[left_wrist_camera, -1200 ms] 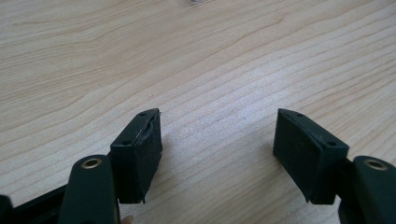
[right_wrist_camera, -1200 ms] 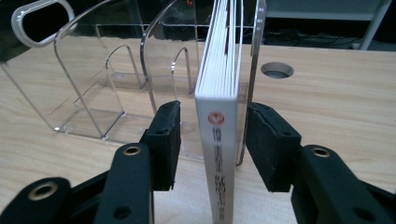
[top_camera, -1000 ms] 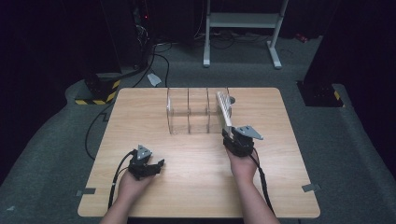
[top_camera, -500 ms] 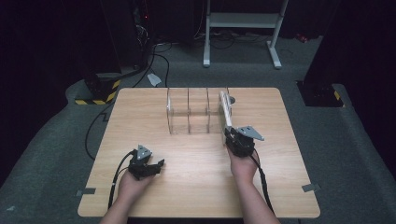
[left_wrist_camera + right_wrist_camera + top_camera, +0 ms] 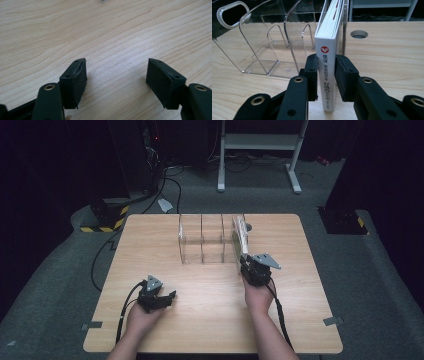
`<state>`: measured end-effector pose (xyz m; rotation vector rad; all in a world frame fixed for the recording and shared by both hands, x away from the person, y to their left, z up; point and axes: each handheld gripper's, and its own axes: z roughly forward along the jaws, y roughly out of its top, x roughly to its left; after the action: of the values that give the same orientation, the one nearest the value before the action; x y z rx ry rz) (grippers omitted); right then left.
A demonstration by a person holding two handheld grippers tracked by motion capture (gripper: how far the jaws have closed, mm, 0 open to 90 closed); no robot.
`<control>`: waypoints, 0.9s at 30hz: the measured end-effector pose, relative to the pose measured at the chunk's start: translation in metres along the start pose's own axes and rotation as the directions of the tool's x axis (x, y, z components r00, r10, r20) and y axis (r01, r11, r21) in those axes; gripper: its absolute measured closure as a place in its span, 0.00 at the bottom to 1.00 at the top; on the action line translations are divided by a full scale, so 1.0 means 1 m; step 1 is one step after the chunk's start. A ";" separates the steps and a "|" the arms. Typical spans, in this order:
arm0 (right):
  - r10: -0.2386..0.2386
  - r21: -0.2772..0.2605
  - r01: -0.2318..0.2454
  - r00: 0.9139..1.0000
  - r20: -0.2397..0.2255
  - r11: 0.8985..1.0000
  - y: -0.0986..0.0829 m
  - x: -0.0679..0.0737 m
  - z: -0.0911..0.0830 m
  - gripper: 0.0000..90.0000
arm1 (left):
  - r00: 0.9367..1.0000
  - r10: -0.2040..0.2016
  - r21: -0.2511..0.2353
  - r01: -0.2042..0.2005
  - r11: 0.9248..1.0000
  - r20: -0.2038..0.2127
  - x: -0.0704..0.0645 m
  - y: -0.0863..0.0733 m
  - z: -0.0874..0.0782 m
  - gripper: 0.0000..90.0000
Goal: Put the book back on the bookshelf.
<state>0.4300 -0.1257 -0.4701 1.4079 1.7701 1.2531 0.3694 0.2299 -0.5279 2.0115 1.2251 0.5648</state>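
Right gripper view: a white book was recorded standing upright on its lower edge, spine facing the camera, with its long axis running away from the gripper toward the table's far side. The book was lodged in the end compartment of a clear acrylic rack, between two transparent dividers, the remaining compartments being seen as vacant. The right gripper was noted with its jaws closed onto the two covers at the spine end, pads pressed against the book on either side. A red emblem and a column of printed characters were registered on the spine; the lowest characters were small and hard to read, and the far end of the book was cut off by the picture's upper edge. A round hole in the tabletop was logged just beyond the rack. High view: the book was entered at the right end of the rack, mid-table toward the far edge, its covers partly masked by glare on the acrylic. The right gripper was placed at the book's near end; the left gripper was placed well apart on the wooden table, near the front left. Left gripper view: the left gripper was recorded with jaws spread wide, nothing held between them.
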 end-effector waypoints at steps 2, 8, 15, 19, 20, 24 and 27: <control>-0.002 -0.002 0.002 1.000 0.002 1.000 0.000 0.001 0.001 0.80 | 1.000 0.000 0.000 0.000 1.000 0.000 0.000 0.000 0.000 0.37; -0.005 0.001 0.005 1.000 0.010 1.000 0.002 0.002 0.004 0.80 | 1.000 0.000 0.000 0.000 1.000 0.001 0.000 0.000 0.000 0.37; -0.003 -0.002 0.003 1.000 0.015 1.000 0.003 0.001 0.005 0.80 | 1.000 0.001 0.000 -0.001 1.000 0.002 0.000 0.000 0.000 0.37; -0.005 -0.005 0.005 1.000 0.017 1.000 0.003 0.001 0.006 0.80 | 1.000 0.001 0.000 -0.001 1.000 0.003 0.000 0.000 0.000 0.37; -0.005 -0.005 0.005 1.000 0.018 1.000 0.003 0.001 0.006 0.80 | 1.000 0.001 -0.001 -0.001 1.000 0.002 0.000 0.000 0.000 0.37; -0.006 0.001 0.006 1.000 0.027 1.000 0.004 0.002 0.007 0.80 | 1.000 0.001 -0.001 -0.001 1.000 0.003 0.000 0.000 0.000 0.37; -0.009 0.004 0.009 1.000 0.027 1.000 0.005 0.004 0.008 0.80 | 1.000 0.001 -0.001 -0.001 1.000 0.003 0.000 0.000 0.000 0.37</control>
<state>0.4379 -0.1196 -0.4683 1.4111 1.7592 1.2208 0.3700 0.2300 -0.5279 2.0116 1.2217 0.5630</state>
